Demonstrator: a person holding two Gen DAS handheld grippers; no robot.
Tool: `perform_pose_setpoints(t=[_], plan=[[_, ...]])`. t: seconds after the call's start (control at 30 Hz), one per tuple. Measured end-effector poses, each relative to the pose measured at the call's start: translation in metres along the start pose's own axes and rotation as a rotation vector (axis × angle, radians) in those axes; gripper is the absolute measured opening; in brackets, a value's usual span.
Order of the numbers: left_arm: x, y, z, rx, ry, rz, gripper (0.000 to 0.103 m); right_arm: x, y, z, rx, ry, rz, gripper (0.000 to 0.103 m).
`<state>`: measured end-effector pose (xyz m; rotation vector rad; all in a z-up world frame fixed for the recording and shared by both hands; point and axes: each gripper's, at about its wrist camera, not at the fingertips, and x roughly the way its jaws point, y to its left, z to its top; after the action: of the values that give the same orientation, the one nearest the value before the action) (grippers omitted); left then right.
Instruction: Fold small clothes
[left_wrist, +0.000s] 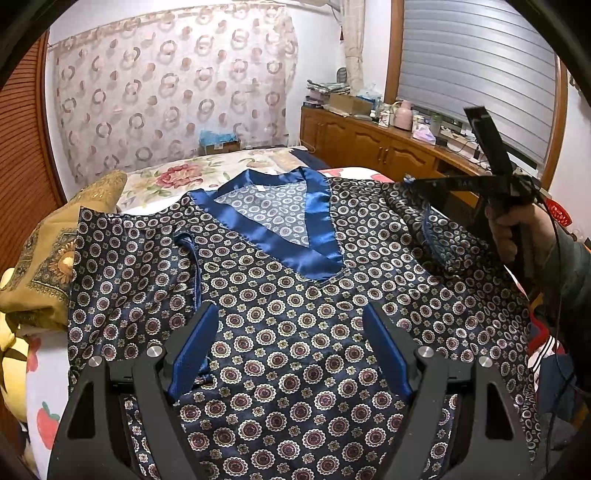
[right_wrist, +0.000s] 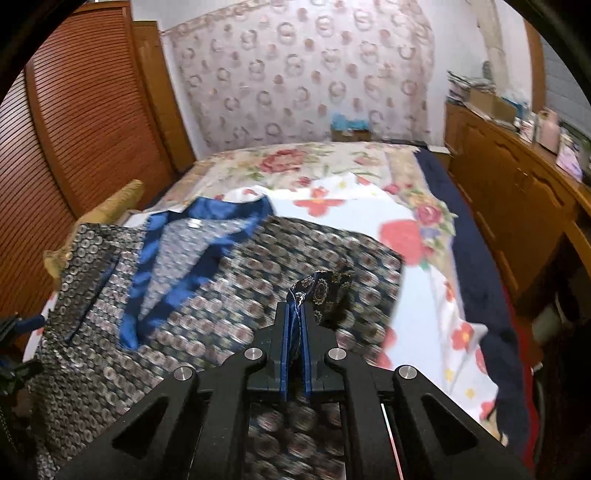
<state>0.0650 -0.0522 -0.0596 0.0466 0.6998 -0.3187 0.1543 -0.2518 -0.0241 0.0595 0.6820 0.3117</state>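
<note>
While the top (left_wrist: 295, 332) lies spread face up on the bed (right_wrist: 351, 218), we have only begun the first fold. Our right gripper (right_wrist: 294, 317) is clamped on the sleeve (right_wrist: 325, 286) edge, its blue pads (right_wrist: 283, 350) pressed together with a tuft of patterned cloth bunched just past the tips; in the left view we see that gripper (left_wrist: 410, 181) held above the sleeve (left_wrist: 424, 221), the fabric rising to it in a ridge. Our left gripper (left_wrist: 291, 343) hovers over the chest of the top with its fingers (left_wrist: 192, 350) wide apart, gripping nothing. The blue collar (left_wrist: 273, 218) sits flat and the V-neck points toward us. The other sleeve (left_wrist: 125, 266) lies out flat beside a yellow pillow (left_wrist: 48, 266), untouched. We judge the task barely started: no fold is laid down yet, so one sleeve must come across, then the other, then the body doubled up. The right view is blurred, so we cannot tell fine creases there.
</note>
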Motion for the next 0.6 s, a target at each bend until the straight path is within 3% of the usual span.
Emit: perform_pose_setpoints(t=[0.13,0.27,0.3,0.43,0.6], plan=[[-0.001,0.004,0.000,-0.006,0.000,0.004,0.081,0.002,0.015,0.009,-0.031,-0.018,0.031,0.008],[-0.001,0.012,0.001,-0.020,-0.004,0.012,0.081,0.004,0.016,0.013,-0.041,-0.016,-0.025,0.041],[0.000,0.015,0.001,-0.025,-0.004,0.017,0.081,0.004,0.013,0.014,-0.038,-0.014,-0.048,0.045],[0.000,0.030,0.002,-0.052,-0.005,0.039,0.081,0.017,-0.002,0.009,-0.031,0.026,-0.139,0.045],[0.001,0.041,0.001,-0.080,-0.002,0.051,0.081,0.016,-0.011,0.011,0.007,0.021,-0.083,0.045]])
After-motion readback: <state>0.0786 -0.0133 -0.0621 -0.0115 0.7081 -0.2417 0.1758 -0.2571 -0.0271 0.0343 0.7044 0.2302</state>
